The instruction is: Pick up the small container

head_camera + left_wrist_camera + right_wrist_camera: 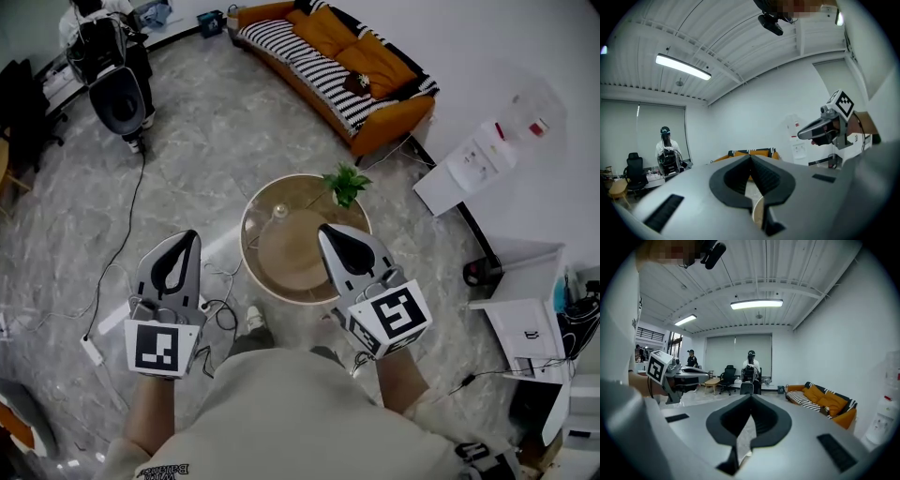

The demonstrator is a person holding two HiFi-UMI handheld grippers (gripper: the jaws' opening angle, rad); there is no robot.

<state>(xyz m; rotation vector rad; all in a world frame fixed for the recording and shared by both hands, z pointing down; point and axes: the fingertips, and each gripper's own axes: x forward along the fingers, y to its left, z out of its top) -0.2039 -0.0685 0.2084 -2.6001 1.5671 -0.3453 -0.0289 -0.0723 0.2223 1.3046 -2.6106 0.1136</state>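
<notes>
A small pale container (pixel 278 211) stands on the far left part of the round wooden table (pixel 298 267), seen in the head view only. My left gripper (pixel 191 234) is held above the floor to the left of the table. Its jaws meet at the tip with nothing between them (pixel 750 157). My right gripper (pixel 325 228) hovers over the table's right half, a little right of and nearer than the container. It is shut and empty too (pixel 751 397). Both gripper views look out level across the room and do not show the container.
A green plant (pixel 347 183) stands at the table's far right rim. An orange sofa (pixel 337 66) with a striped cover is beyond. A person with equipment (pixel 108 56) stands far left. White furniture (pixel 520 309) is at the right, and cables and a power strip (pixel 92 352) lie on the floor.
</notes>
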